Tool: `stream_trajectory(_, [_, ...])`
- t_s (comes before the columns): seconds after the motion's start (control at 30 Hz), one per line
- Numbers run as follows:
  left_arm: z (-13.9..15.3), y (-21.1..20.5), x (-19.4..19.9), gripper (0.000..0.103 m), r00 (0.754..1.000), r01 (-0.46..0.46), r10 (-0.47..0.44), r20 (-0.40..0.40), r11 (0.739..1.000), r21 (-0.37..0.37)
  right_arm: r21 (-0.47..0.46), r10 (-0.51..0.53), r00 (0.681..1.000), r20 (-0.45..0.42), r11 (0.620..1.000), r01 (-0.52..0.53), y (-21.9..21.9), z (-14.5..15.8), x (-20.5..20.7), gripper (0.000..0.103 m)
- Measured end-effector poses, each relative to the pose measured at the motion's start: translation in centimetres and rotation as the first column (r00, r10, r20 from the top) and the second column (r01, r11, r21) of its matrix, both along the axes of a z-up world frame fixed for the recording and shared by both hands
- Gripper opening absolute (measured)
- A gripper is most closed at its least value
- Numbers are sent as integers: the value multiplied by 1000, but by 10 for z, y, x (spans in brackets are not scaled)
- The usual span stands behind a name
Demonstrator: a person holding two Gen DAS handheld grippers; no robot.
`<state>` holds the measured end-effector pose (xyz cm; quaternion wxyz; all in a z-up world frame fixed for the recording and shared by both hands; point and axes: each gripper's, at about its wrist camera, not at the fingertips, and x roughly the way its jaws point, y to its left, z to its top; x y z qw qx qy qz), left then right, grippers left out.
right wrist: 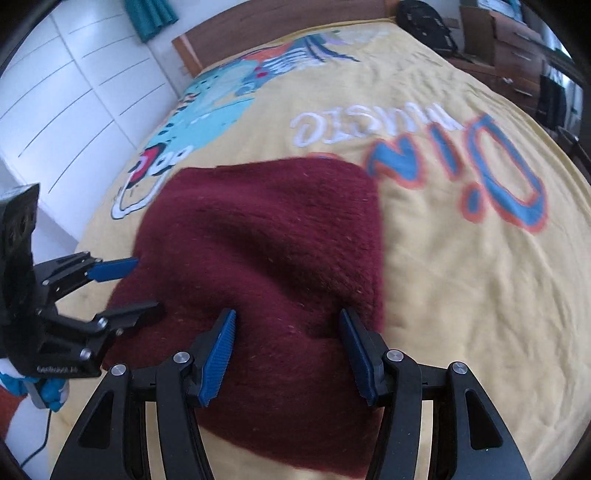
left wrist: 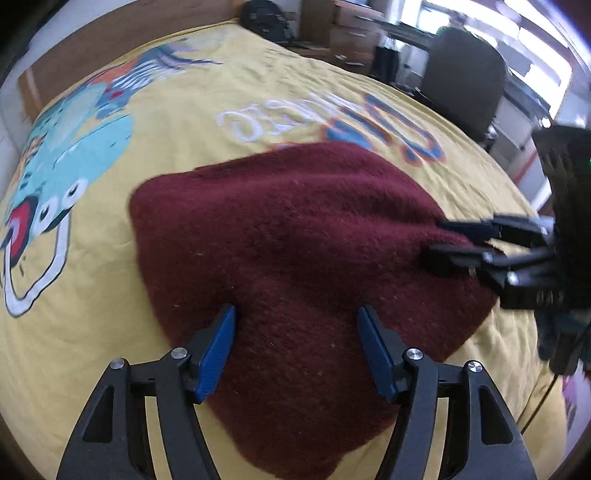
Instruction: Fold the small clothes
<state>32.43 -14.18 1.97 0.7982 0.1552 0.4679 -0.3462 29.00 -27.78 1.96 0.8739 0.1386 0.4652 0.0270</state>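
Note:
A dark red knitted garment point(left wrist: 295, 251) lies spread on a yellow printed bedspread point(left wrist: 155, 155); it also shows in the right wrist view point(right wrist: 280, 243). My left gripper point(left wrist: 295, 325) is open, jaws wide apart over the garment's near part, nothing held. It shows at the left of the right wrist view point(right wrist: 144, 284). My right gripper point(right wrist: 288, 332) is open over the garment's near edge, empty. In the left wrist view it shows at the right point(left wrist: 439, 240), fingers at the garment's right corner.
The bedspread point(right wrist: 461, 277) carries a cartoon print and lettering. A wooden headboard point(right wrist: 280, 26) and white wall panels point(right wrist: 66, 92) stand beyond. A black bag point(left wrist: 266, 18), a dark office chair point(left wrist: 465, 77) and wooden drawers point(right wrist: 517, 44) stand past the bed.

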Motion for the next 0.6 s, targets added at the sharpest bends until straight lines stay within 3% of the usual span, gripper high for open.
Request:
stream_trajectory(0.07, [-8, -4, -9, 61, 1000, 21, -21, -6, 1000, 10, 26, -8, 1000, -4, 1000, 8, -10, -6, -11, 60])
stream_trajectory(0.13, [-14, -1, -19, 61, 1000, 29, -29, 0, 999, 17, 21, -11, 1000, -4, 1000, 11, -12, -11, -20, 67])
stream_trajectory(0.27, [-10, 10, -22, 62, 1000, 27, -27, 4, 999, 31, 42, -16, 999, -33, 999, 18, -17, -22, -30, 68])
stream_trajectory(0.6, [31, 30, -15, 63, 1000, 3, -2, 16, 996, -89, -44, 45, 992, 120, 998, -40, -12, 61, -41, 68])
